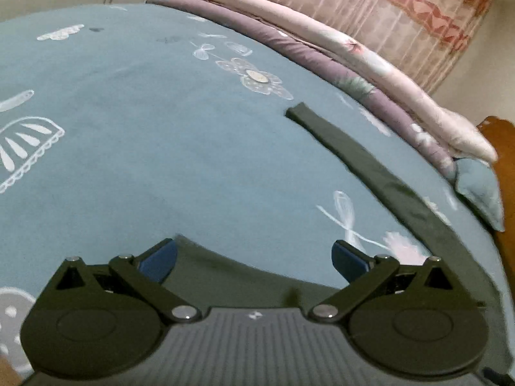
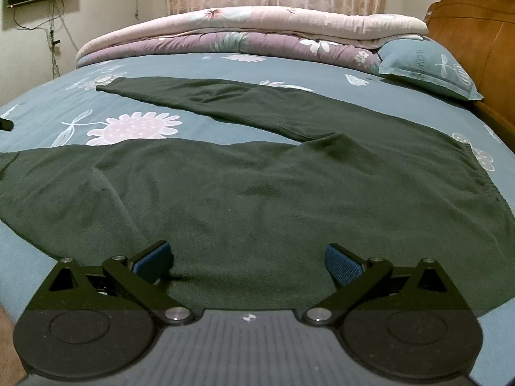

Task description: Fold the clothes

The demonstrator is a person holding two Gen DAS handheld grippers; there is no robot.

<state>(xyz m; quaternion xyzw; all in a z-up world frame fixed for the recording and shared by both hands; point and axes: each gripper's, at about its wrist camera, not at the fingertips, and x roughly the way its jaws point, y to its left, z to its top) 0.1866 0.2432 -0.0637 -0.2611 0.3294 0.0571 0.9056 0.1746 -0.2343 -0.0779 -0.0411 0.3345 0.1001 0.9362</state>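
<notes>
Both tools, left (image 1: 254, 259) and right (image 2: 249, 259), gape wide over dark trousers (image 2: 257, 186), near hem hidden beneath them.

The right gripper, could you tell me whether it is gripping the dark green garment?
No, the right gripper is open, its fingers spread above the dark green garment.

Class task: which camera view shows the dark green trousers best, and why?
The right wrist view: the dark green knit trousers lie spread across the blue floral bedsheet, both legs visible. The left wrist view shows only one leg and a near edge.
</notes>
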